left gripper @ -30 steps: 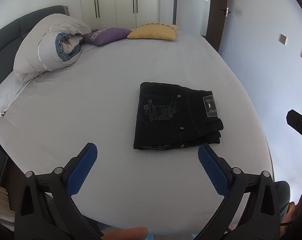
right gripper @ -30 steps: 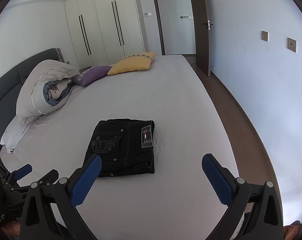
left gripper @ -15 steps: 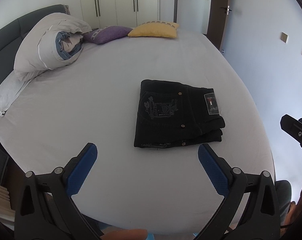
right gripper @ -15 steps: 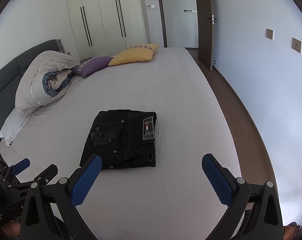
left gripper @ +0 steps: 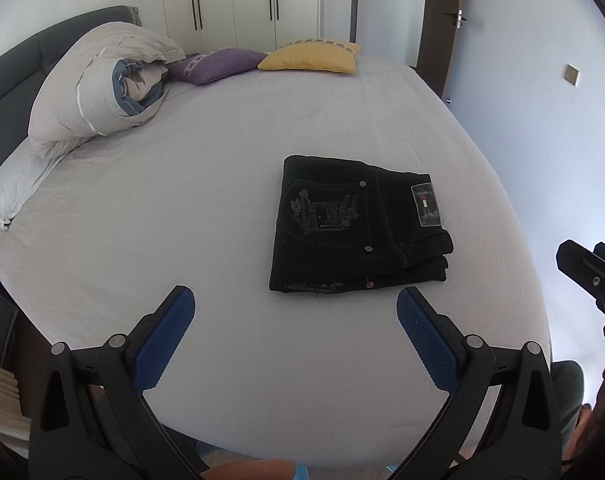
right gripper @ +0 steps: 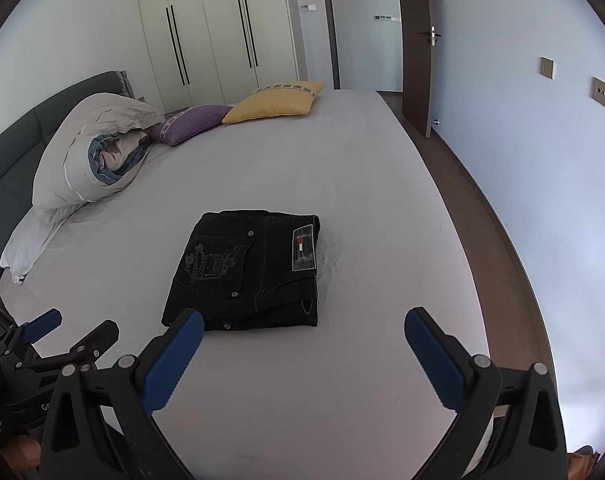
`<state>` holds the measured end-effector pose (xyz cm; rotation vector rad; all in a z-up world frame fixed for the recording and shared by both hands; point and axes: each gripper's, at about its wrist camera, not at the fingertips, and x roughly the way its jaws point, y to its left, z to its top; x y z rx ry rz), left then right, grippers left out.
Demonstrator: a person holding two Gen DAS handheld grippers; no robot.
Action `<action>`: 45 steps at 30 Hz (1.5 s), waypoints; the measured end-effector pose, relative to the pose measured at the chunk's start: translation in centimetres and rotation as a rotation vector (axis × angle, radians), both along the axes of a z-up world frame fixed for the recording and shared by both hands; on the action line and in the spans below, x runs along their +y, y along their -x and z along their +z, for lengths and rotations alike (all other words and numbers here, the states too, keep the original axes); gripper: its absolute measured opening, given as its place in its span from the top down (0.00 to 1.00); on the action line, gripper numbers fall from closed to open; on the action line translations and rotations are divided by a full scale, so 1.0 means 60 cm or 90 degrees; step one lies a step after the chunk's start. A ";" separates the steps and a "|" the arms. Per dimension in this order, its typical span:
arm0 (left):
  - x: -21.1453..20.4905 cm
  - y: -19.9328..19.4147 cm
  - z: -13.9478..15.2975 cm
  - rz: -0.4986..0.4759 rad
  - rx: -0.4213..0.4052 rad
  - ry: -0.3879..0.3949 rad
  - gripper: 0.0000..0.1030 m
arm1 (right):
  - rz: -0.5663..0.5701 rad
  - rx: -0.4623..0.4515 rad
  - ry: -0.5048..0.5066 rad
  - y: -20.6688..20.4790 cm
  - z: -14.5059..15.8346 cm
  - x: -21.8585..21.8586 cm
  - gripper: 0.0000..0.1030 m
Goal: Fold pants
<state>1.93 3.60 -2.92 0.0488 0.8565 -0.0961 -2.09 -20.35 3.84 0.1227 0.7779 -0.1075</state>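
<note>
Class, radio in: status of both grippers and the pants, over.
Left gripper open, empty. Right gripper open, empty. Black denim pants folded, flat on grey bed sheet. Nothing in the way.

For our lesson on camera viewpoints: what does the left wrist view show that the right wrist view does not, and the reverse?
Only the left wrist view shows the open left gripper head-on, with the right gripper at its right edge.

Only the right wrist view shows the open right gripper head-on, the brown floor beside the bed, and the left gripper at its lower left.

Both show the folded black pants on the bed, a rolled duvet, and purple and yellow cushions.
</note>
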 end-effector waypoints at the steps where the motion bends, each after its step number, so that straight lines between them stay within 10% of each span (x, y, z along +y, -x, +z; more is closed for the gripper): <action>1: 0.001 0.000 -0.001 0.000 0.001 0.000 0.00 | 0.001 0.001 0.000 -0.001 -0.002 0.000 0.00; 45: 0.008 0.005 -0.017 -0.001 0.017 0.000 0.00 | 0.006 0.012 0.000 0.005 -0.021 0.005 0.00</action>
